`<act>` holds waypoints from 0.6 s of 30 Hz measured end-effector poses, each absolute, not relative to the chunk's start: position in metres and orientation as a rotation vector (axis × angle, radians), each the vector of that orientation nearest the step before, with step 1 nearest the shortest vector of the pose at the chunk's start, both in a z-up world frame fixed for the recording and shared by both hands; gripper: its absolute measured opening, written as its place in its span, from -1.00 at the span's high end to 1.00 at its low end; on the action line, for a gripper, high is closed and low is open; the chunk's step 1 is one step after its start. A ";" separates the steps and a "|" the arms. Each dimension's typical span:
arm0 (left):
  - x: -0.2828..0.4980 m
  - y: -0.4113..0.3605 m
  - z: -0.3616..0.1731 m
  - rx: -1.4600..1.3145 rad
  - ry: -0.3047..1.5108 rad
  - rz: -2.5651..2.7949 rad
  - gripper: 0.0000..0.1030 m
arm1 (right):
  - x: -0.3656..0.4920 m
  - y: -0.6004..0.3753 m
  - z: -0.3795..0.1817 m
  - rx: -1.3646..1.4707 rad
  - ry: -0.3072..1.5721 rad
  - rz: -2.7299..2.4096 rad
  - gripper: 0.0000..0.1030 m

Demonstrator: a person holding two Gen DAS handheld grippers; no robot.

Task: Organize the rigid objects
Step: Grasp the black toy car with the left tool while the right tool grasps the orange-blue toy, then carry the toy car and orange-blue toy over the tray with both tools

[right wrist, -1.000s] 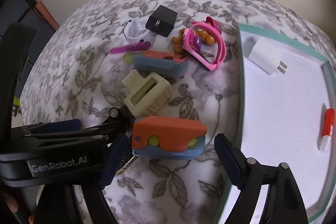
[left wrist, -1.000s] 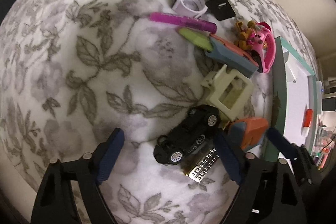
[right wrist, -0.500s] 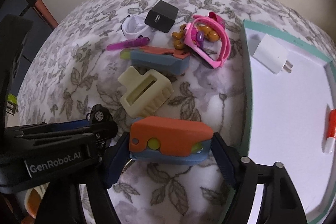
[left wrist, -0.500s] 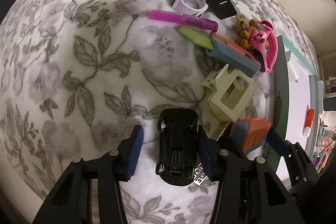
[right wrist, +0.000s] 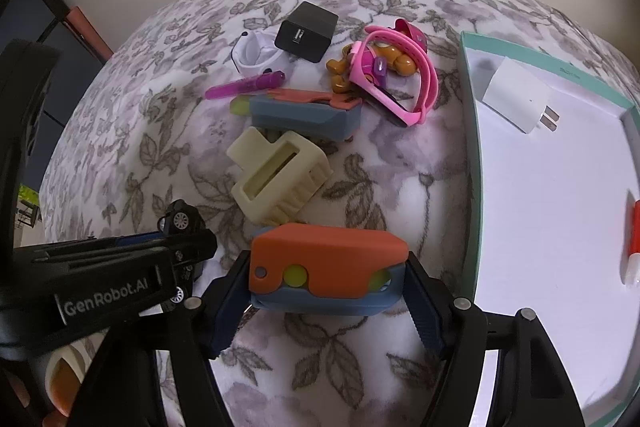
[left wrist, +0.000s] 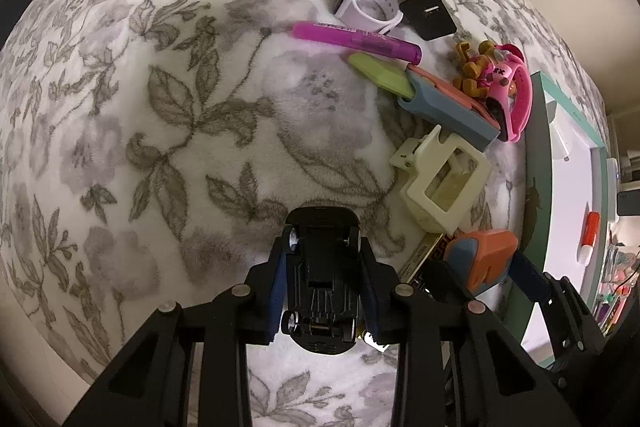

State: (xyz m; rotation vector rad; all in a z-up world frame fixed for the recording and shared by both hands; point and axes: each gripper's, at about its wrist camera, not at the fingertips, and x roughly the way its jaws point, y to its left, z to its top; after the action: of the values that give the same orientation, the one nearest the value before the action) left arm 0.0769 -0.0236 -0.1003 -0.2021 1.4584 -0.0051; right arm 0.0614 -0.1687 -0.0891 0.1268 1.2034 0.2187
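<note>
Black toy car underside-up, clamped between left gripper pads over floral blanket; right gripper squeezes orange-blue toy knife near teal-rimmed tray

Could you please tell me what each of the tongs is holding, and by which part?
Left tongs: black toy car, gripped across its sides. Right tongs: orange-and-blue block, gripped at its two ends.
</note>
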 end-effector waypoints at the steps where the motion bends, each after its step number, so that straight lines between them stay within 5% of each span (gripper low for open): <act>1: 0.077 -0.023 -0.100 -0.206 1.457 -0.005 0.34 | 0.061 -0.169 -0.089 0.127 1.204 0.218 -0.44; 18: 0.073 0.001 -0.034 -0.289 1.257 -0.013 0.34 | 0.056 -0.193 -0.047 0.236 1.108 0.230 -0.43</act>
State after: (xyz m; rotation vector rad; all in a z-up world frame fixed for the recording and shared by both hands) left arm 0.0729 0.0013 -0.0338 -0.2889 1.2568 -0.0130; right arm 0.0561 -0.1928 -0.0470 0.2357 1.1076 0.2299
